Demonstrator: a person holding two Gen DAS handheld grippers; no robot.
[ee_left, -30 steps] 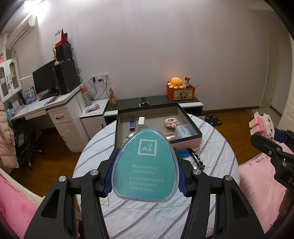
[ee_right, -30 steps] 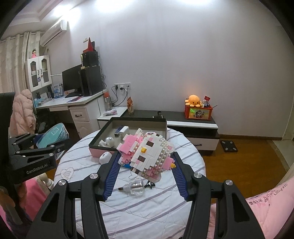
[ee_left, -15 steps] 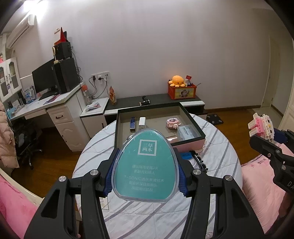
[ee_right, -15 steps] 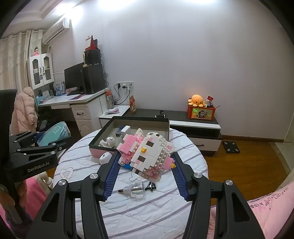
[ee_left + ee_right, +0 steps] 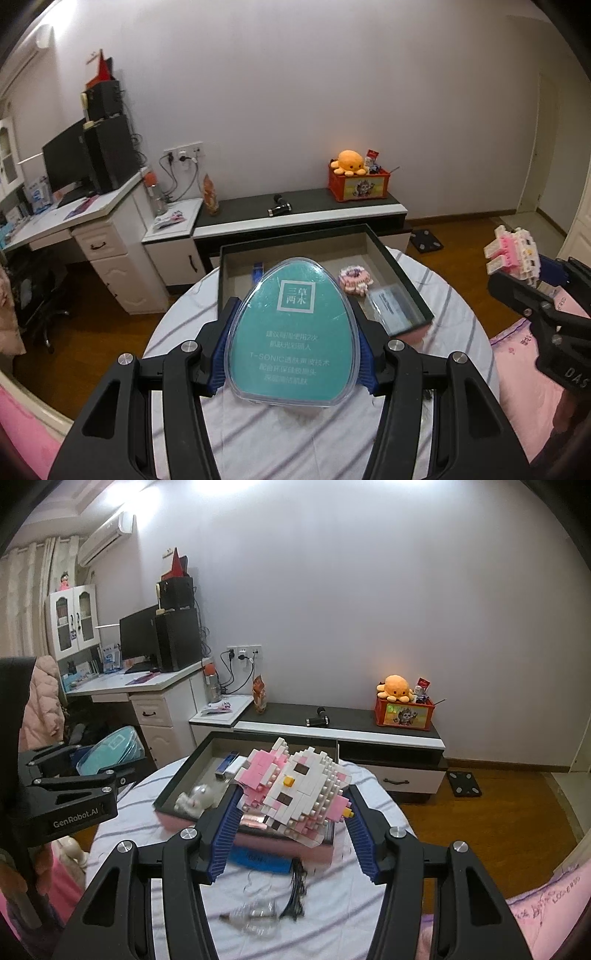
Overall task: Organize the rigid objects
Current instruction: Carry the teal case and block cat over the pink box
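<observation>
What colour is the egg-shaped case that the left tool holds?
Teal under a clear cover, with white print: the egg-shaped case in the left tool. The left wrist view shows it best.

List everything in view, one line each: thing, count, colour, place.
teal case: 1, teal, in left gripper
brick figure: 1, pink-white, in right gripper
tray: 1, dark rim, pink base, on table
round table: 1, white striped cloth, centre
hair tie: 1, pink, in tray
clear bottle: 1, clear, on table
black cable: 1, on table
plush octopus: 1, orange, on crate
crate: 1, red, on cabinet
left gripper: 1, black
right gripper: 1, black
</observation>
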